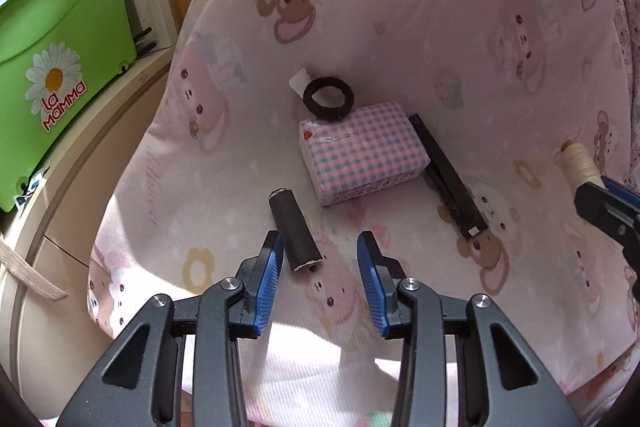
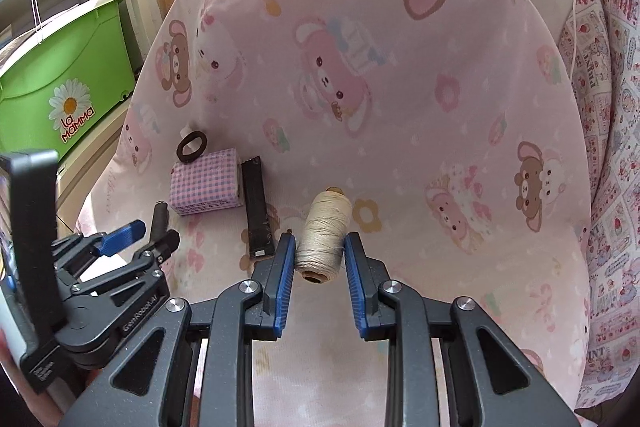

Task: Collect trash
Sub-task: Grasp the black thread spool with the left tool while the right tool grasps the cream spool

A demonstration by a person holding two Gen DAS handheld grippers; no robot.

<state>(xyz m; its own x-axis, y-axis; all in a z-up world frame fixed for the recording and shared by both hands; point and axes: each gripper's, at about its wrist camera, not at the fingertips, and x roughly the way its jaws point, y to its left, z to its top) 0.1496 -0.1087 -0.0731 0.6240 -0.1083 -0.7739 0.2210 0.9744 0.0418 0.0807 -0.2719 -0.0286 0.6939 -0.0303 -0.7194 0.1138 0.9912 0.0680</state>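
Pink bear-print sheet (image 1: 400,27), green bin (image 1: 60,59) at nine o'clock. One spool (image 2: 324,235), clamped by right gripper (image 2: 320,247); one tube (image 1: 294,231), left gripper (image 1: 318,247) released.

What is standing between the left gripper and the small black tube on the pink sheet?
Nothing visible. The black tube lies just ahead of the open left gripper, close beside its left finger, with only bare pink sheet around it. The checked box lies farther back.
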